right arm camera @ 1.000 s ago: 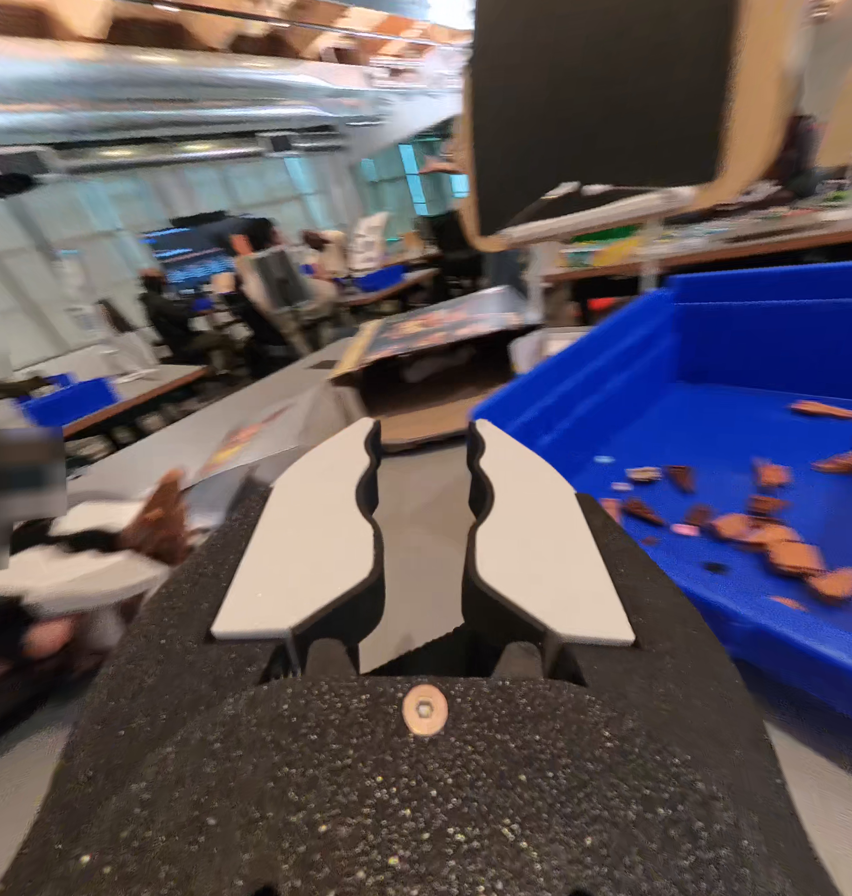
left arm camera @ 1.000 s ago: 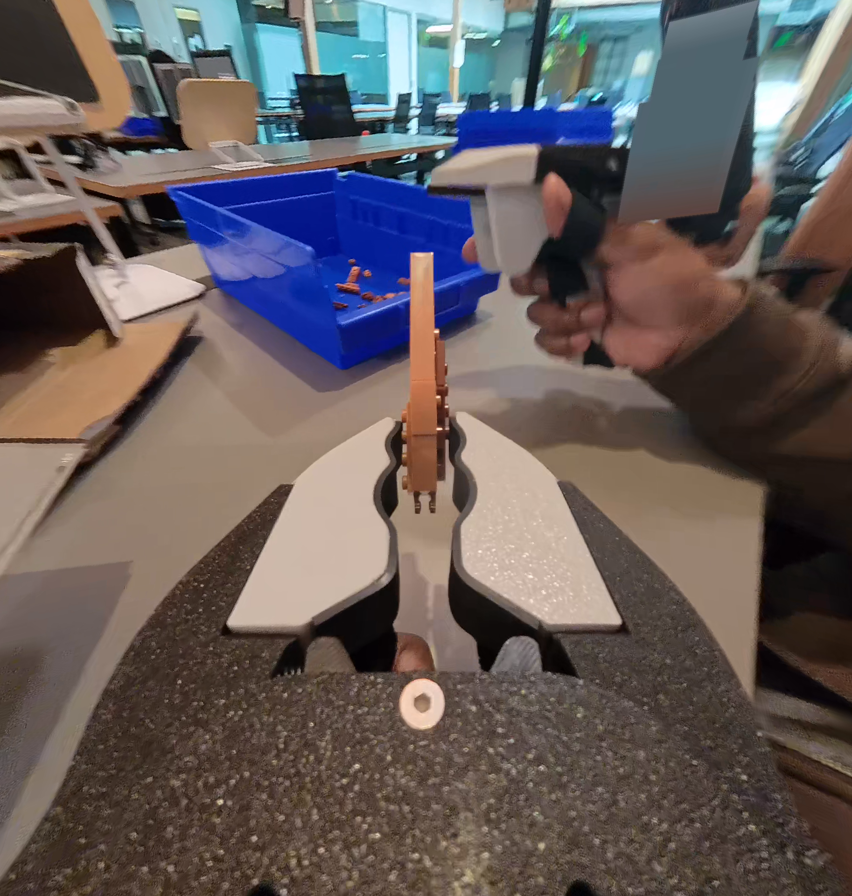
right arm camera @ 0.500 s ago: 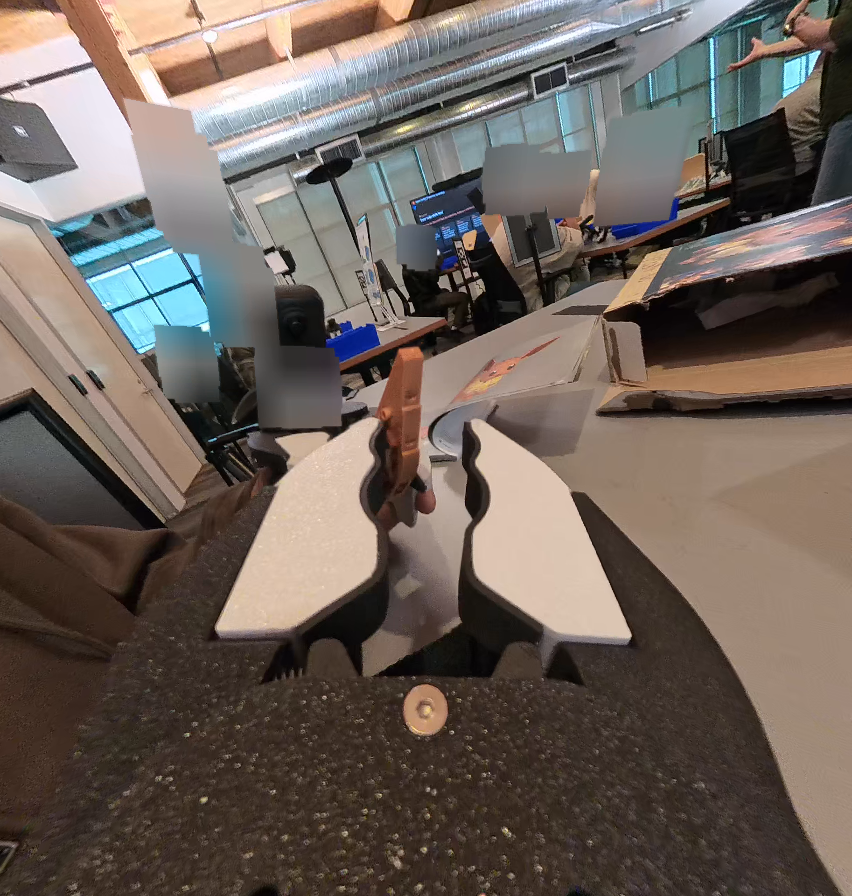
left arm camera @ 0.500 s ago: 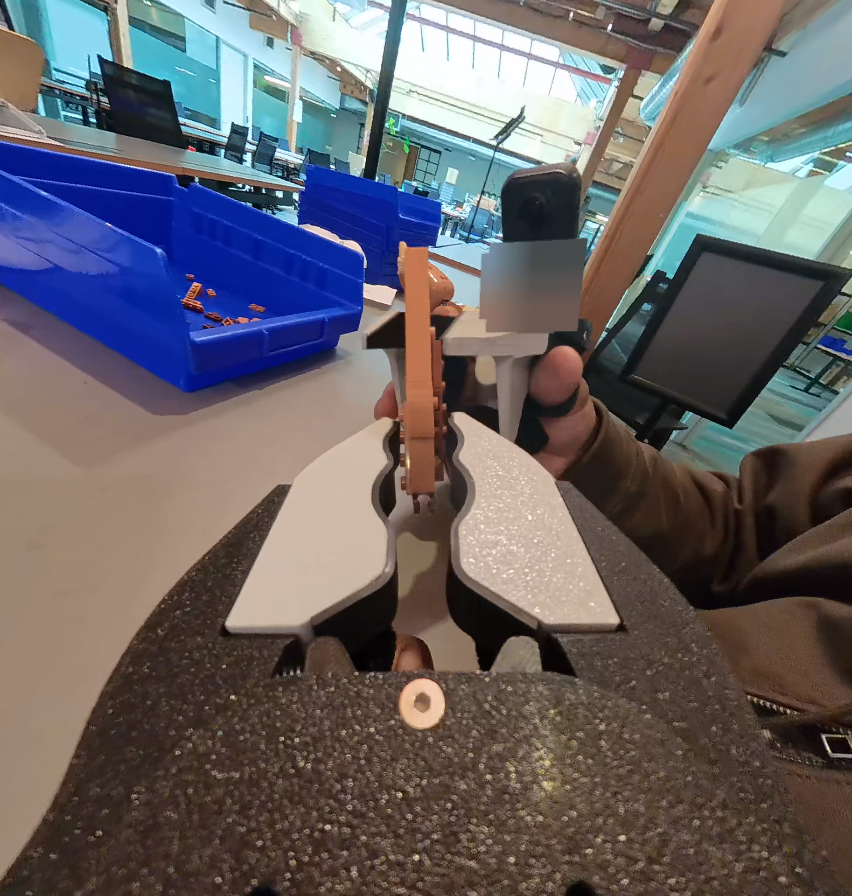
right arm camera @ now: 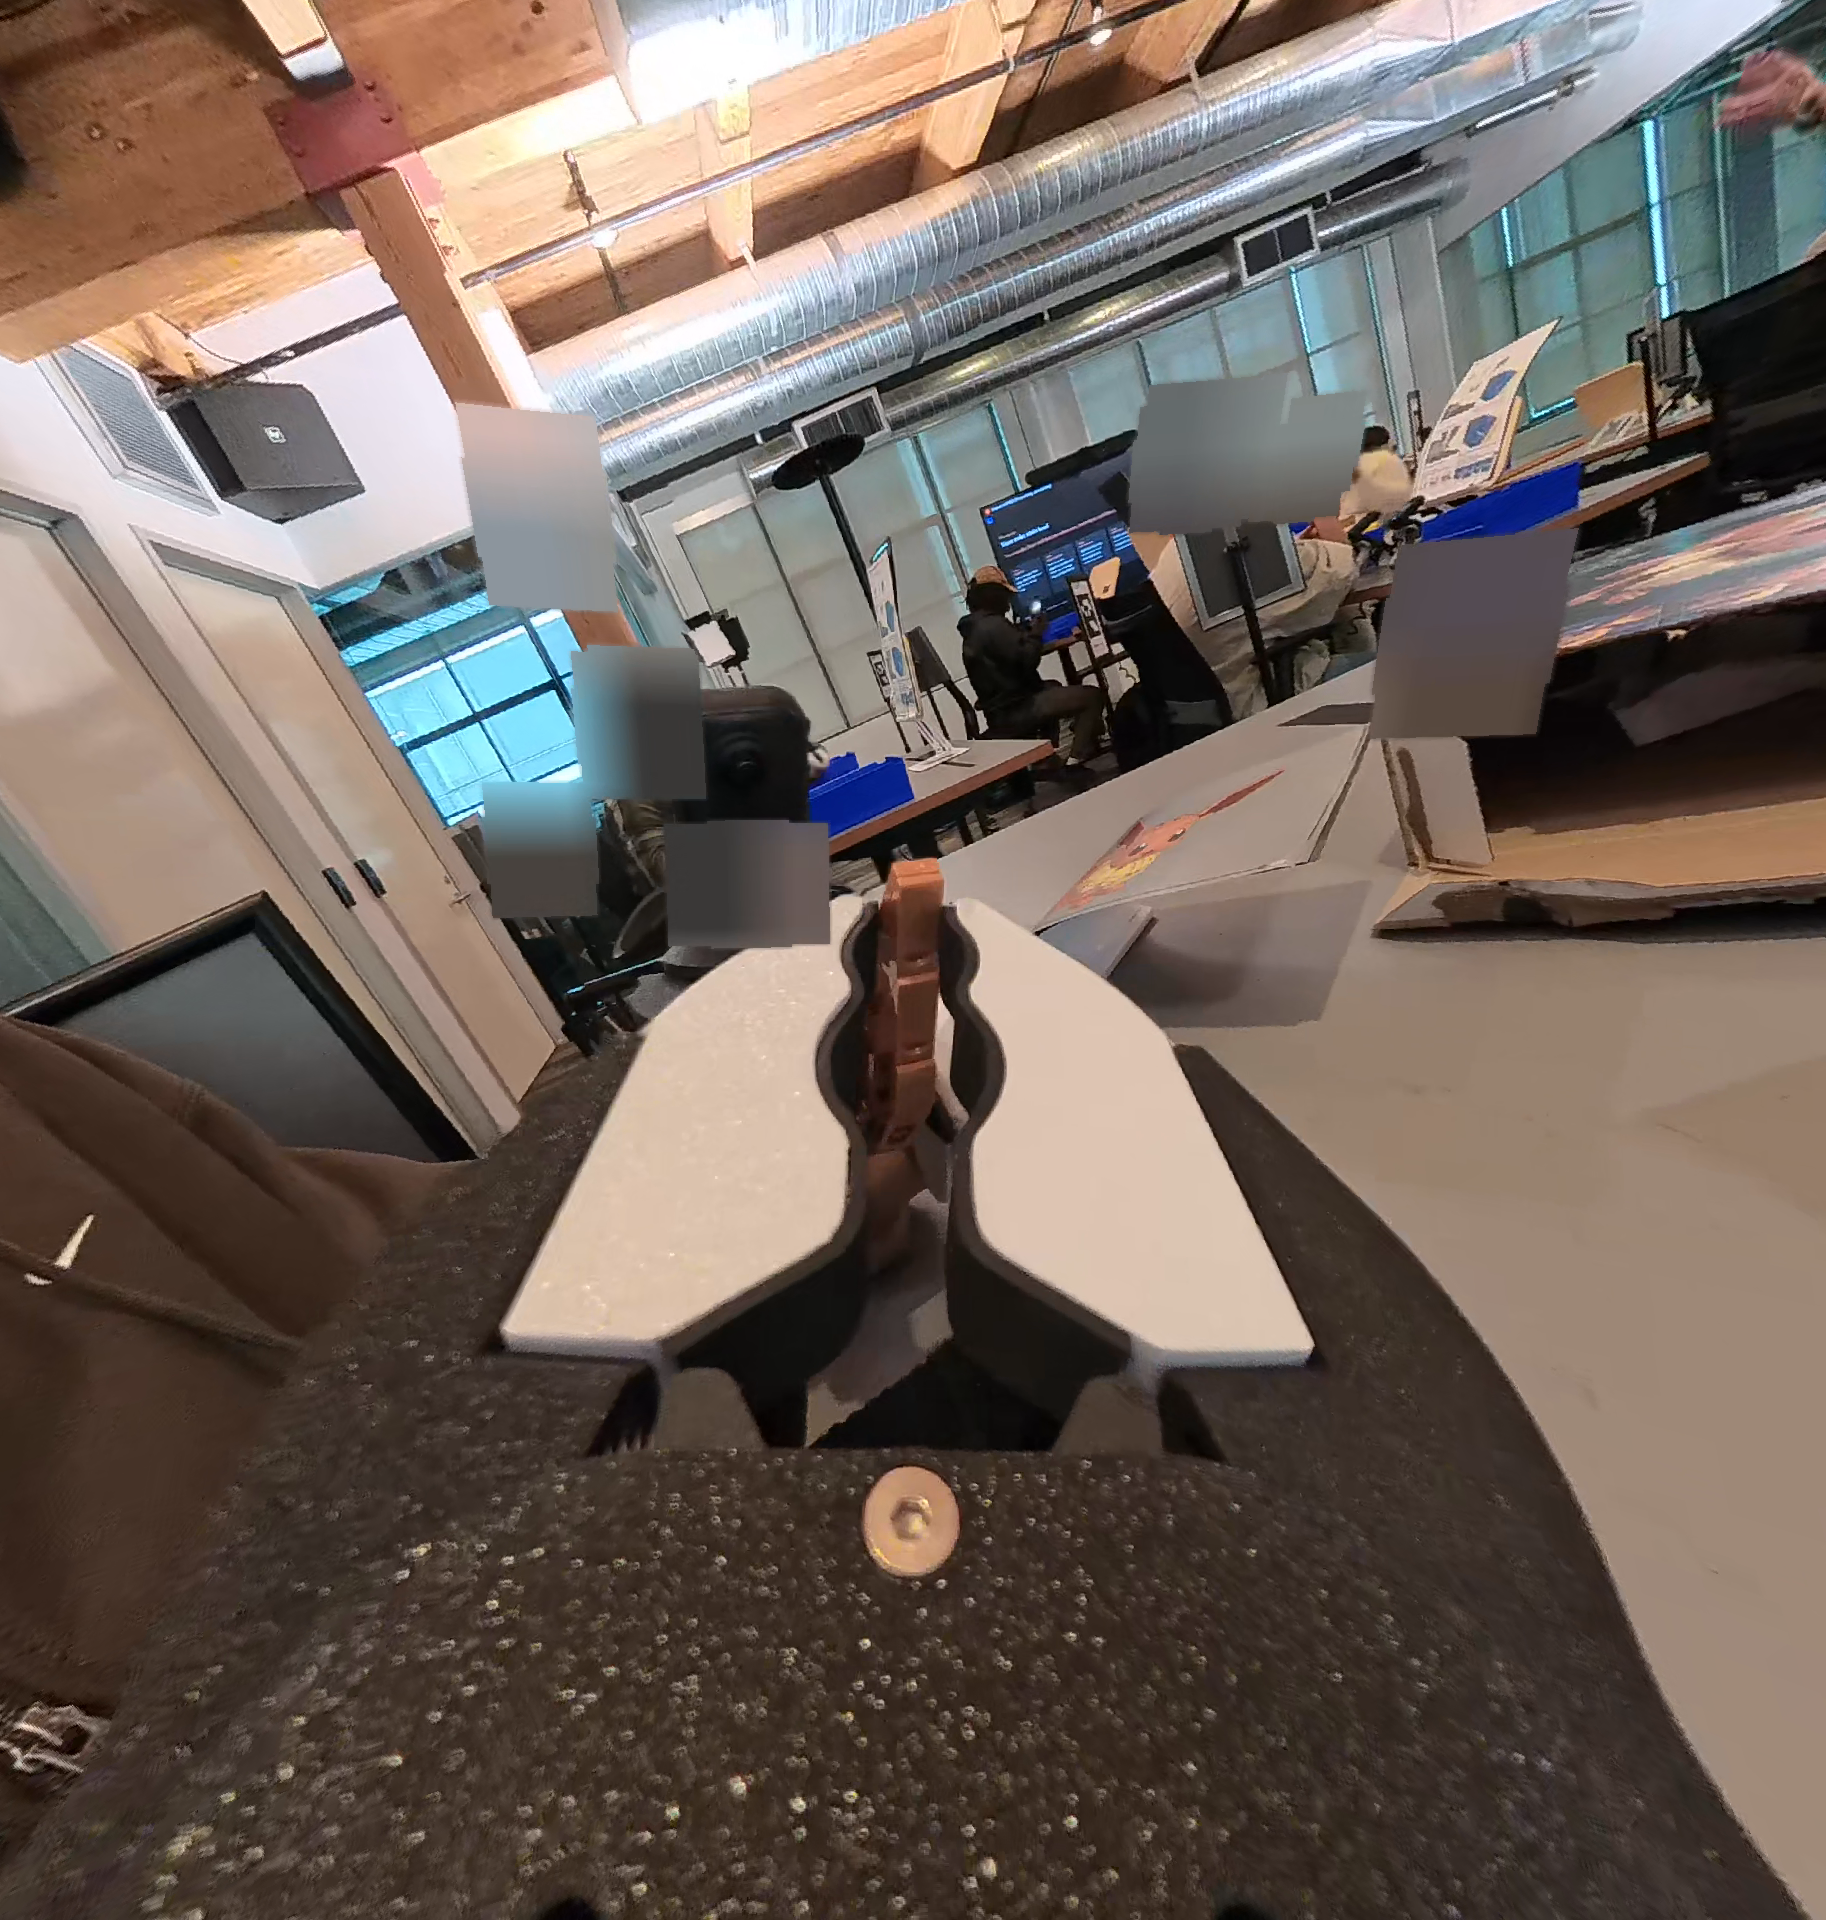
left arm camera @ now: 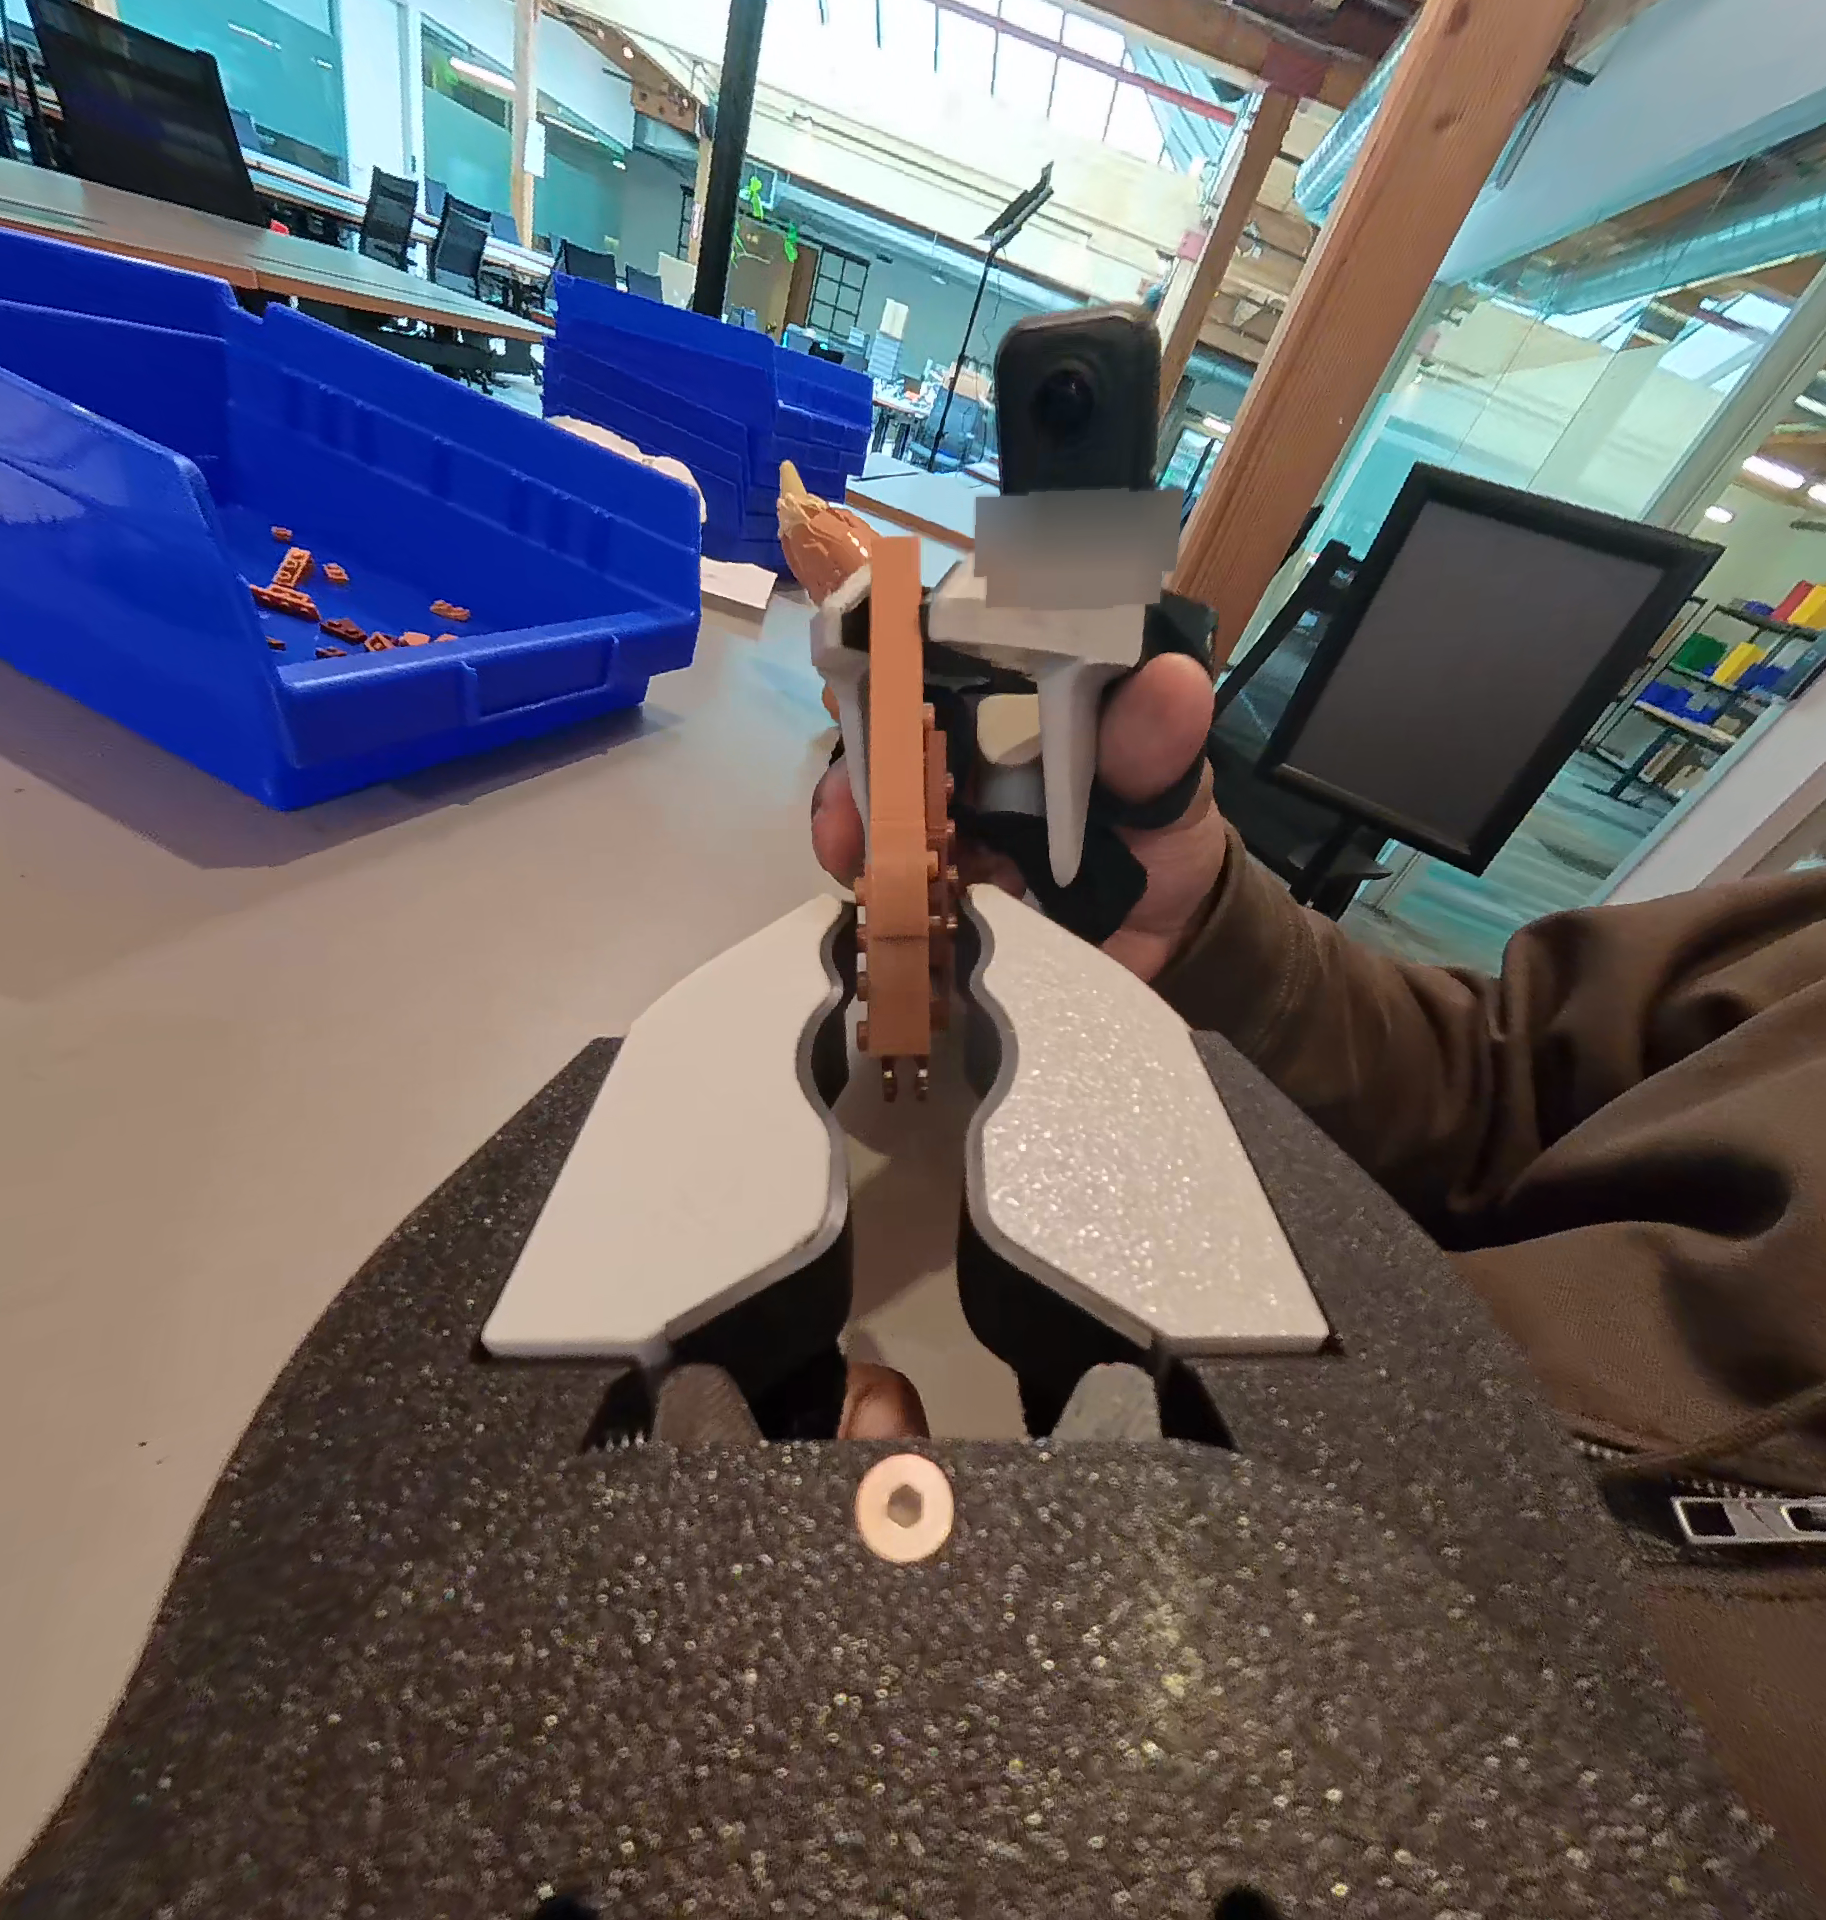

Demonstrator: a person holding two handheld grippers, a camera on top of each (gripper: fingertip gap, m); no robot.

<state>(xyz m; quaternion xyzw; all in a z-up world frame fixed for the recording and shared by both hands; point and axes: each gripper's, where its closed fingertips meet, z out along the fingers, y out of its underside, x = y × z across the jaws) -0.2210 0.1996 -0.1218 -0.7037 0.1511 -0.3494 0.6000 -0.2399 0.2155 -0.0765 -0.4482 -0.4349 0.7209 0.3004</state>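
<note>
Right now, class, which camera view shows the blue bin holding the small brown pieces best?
The left wrist view. There the blue bin sits whole on the grey table, left of the left gripper, its small brown pieces visible inside. The right wrist view does not show that bin, only other blue bins far behind.

A tan-brown assembly of toy building bricks (left arm camera: 893, 831) stands upright above the grey table (left arm camera: 317, 1018), a long flat piece rising from a stack of studded plates. The left hand-held gripper (left arm camera: 904, 935) clamps its lower end between both pads; the right hand-held gripper (right arm camera: 904, 935) closes on its upper part. More brown bricks (left arm camera: 348, 613) lie scattered in the blue bin (left arm camera: 535, 665).
</note>
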